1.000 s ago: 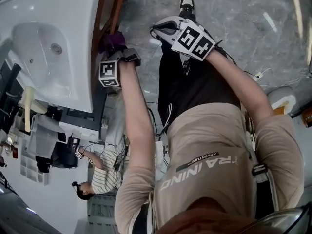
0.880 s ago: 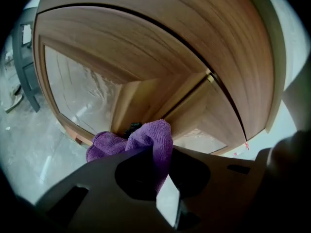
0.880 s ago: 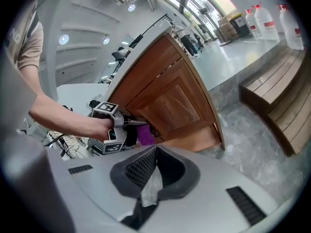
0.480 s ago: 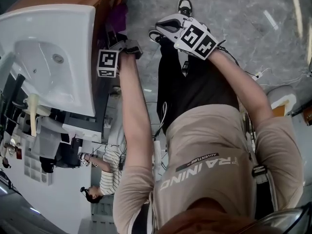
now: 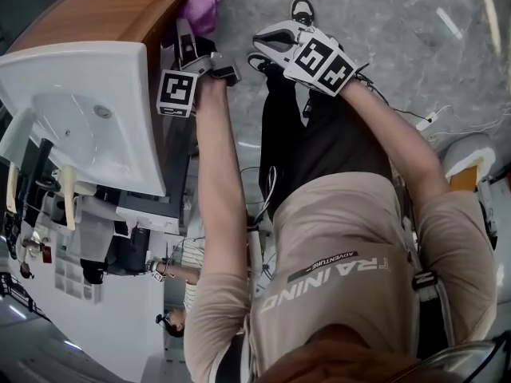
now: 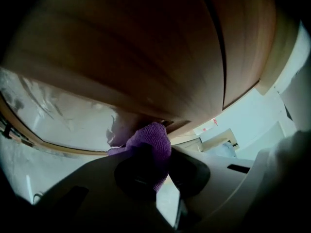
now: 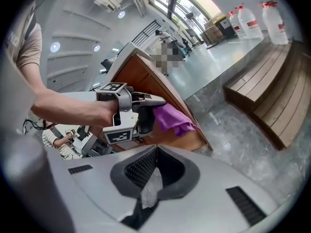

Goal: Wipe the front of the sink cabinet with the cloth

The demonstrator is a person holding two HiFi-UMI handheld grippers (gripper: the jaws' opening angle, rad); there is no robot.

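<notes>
A purple cloth [image 5: 200, 8] [image 6: 151, 141] [image 7: 172, 119] is pinched in my left gripper [image 5: 194, 38] [image 6: 154, 166], which is shut on it. The bunched end of the cloth presses against the brown wooden front of the sink cabinet [image 5: 120, 10] [image 6: 146, 57] [image 7: 146, 84]. The white sink [image 5: 48, 86] tops the cabinet at the left of the head view. My right gripper [image 5: 267, 40] [image 7: 148, 193] hovers beside the left one, away from the cabinet, its jaws shut with nothing between them. It looks across at the left gripper [image 7: 131, 113].
Grey marble floor [image 5: 383, 22] spreads beyond the cabinet. The person's shoe [image 5: 303, 6] stands close to the cabinet foot. A wooden bench [image 7: 272, 96] and water bottles [image 7: 252, 18] stand further off. Cables [image 5: 435, 118] lie on the floor at right.
The left gripper has slid the cloth along the cabinet front, further from the sink rim; more of the cloth and wood now shows. The right gripper has barely moved.
</notes>
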